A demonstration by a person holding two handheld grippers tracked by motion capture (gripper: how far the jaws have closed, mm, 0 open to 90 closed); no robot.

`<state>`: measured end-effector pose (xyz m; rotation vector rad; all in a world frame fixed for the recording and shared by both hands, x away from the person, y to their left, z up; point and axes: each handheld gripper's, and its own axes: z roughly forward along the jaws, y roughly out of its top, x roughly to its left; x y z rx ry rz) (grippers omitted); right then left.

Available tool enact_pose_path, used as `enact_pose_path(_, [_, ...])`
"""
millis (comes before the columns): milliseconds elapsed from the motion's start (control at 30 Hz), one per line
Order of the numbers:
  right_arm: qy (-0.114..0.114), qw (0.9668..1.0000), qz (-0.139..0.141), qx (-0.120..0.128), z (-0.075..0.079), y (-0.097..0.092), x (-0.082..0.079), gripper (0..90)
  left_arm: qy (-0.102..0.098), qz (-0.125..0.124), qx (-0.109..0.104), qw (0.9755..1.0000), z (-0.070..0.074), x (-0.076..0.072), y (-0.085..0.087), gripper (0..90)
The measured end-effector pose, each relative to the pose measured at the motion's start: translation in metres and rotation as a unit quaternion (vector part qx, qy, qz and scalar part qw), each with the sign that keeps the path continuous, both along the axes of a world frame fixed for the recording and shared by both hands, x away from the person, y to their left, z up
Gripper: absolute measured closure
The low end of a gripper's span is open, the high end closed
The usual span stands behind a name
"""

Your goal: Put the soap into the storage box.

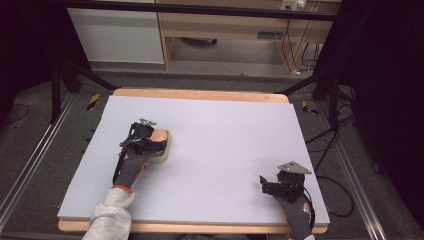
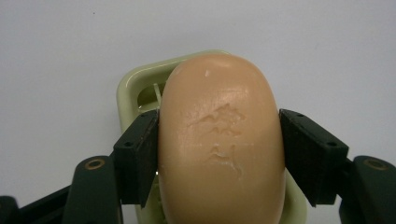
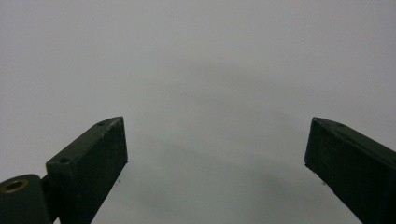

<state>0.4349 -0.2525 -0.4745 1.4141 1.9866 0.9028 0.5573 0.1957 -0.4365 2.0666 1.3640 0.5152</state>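
Soap (image 2: 222, 140) squeezed tight in left gripper (image 1: 150, 137), right over green dish (image 2: 133, 86) near table's (image 1: 225, 130) left edge. Right gripper (image 1: 272, 186) spread wide, empty, low by near right corner.

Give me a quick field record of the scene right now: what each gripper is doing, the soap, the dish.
left gripper: shut on the soap bar, fingers pressed to its two long sides
soap bar: peach, oval, stamped top, directly over the dish
soap dish: pale green, on the table, left of centre
soap seated or lifted: cannot tell
right gripper: open, holding nothing, above bare table near the front right
table: pale grey mat on a wooden top
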Motion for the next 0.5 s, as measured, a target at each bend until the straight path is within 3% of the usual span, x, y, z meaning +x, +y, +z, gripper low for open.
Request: enact_pose_path(500, [0.005, 1.0000, -0.001, 0.006, 0.0005, 0.0009, -0.0005, 6.0, 0.011, 0.006, 0.003, 0.9999, -0.0088, 0.0036, 0.0017, 31.7])
